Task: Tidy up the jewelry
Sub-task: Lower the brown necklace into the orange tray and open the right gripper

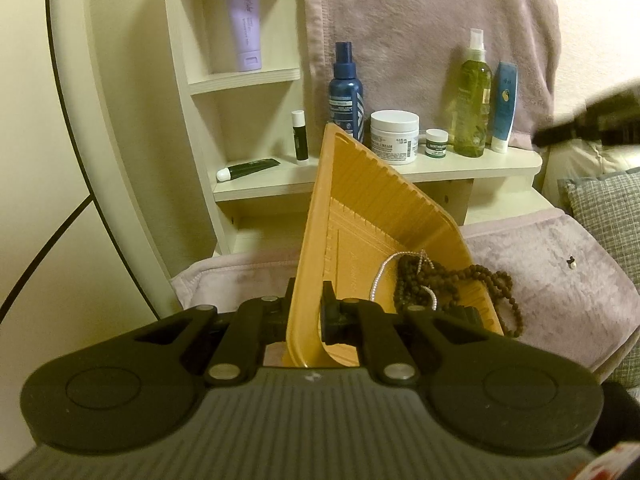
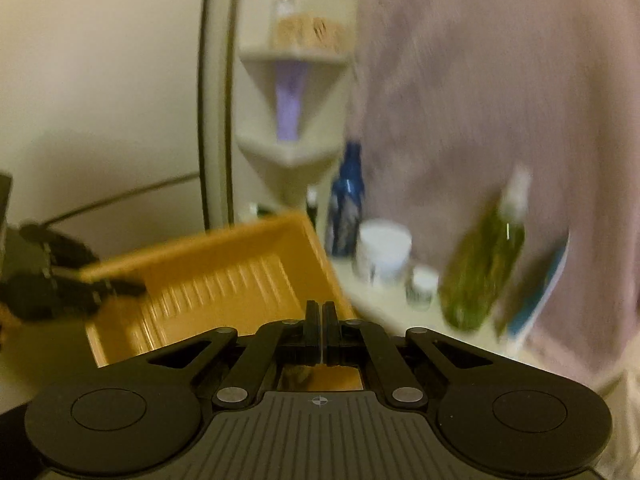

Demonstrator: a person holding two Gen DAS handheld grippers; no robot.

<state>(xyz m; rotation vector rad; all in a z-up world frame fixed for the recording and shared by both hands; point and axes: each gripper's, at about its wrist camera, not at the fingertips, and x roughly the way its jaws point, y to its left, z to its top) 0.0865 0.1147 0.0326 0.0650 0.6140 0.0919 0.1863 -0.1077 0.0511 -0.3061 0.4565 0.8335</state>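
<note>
Left gripper: clamped on the orange tray rim, tilting it so the jewelry gathers low.
Necklaces: dark bead necklace and silver chain pile at the tray's lower right edge, beads spilling onto the pink blanket.
Right gripper: pressed together, seemingly empty, near the tray.

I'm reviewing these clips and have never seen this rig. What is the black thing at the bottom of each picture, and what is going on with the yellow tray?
Each picture comes from a camera mounted on a hand-held gripper, looking forward along its jaws; a person holds one gripper in each hand. In the left view, the left gripper is clamped on the rim of the yellow tray, tilting it steeply. A dark bead necklace and a silver chain have slid to its low edge over the pink blanket. A small earring lies on the blanket. The right view is blurred; the right gripper looks shut.
</note>
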